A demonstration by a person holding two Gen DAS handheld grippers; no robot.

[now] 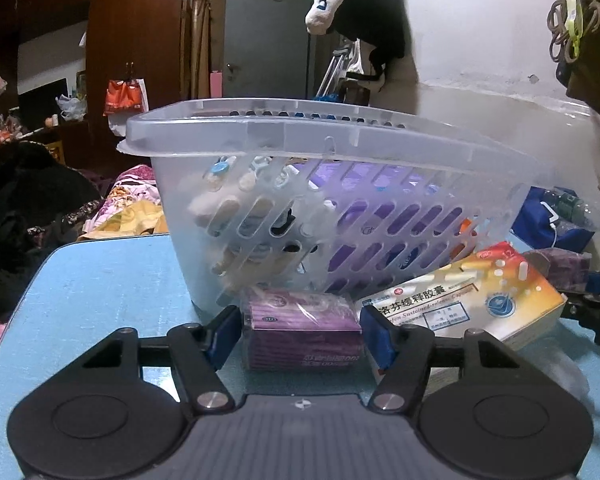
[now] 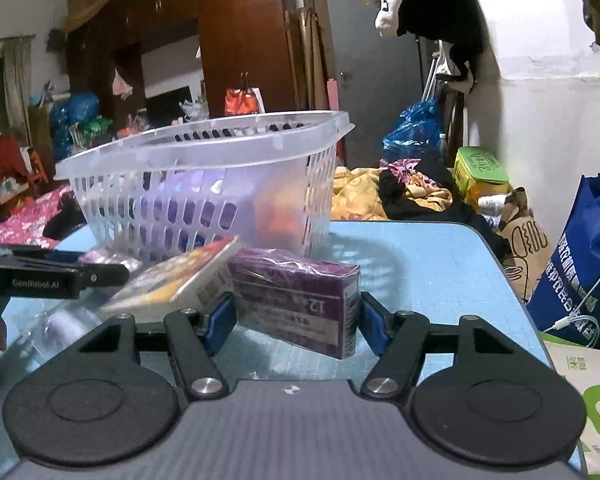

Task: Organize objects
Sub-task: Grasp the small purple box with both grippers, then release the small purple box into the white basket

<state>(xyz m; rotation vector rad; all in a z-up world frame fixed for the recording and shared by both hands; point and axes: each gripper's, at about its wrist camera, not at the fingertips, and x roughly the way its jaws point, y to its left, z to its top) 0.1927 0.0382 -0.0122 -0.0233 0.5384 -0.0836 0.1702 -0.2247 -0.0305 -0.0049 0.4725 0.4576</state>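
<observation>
left box [image 1: 302,330]: small purple carton in clear wrap, lying on the table just in front of the basket. I judge it light and stiff, though the film looks slippery.
left hand-held gripper [image 1: 300,334]: about half open, blue pads [image 1: 224,330] flat against the carton's two short ends. I read it as clamped on the left box.
right box [image 2: 300,300]: a second purple wrapped carton, set at an angle on the table, near the basket's corner.
right hand-held gripper [image 2: 298,320]: about half open, one pad on each side of the right box. It looks gripped, but the box sits skewed between the pads.
where to hold: across the narrow ends, low on the card, not on loose film. I would not squeeze hard, since thin card may dent.
orange box [image 1: 472,300]: flat medicine pack leaning against the basket, between the two purple cartons.
basket [image 1: 340,136]: clear slotted plastic, already holding bottles and purple packs. Its rim is high, so I judge each carton needs a clean lift.
table [image 2: 440,264]: blue, smooth, slightly shiny. Cartons may slide on it.
room: cluttered bedroom with bedding, bags and a wardrobe beyond the table.
</observation>
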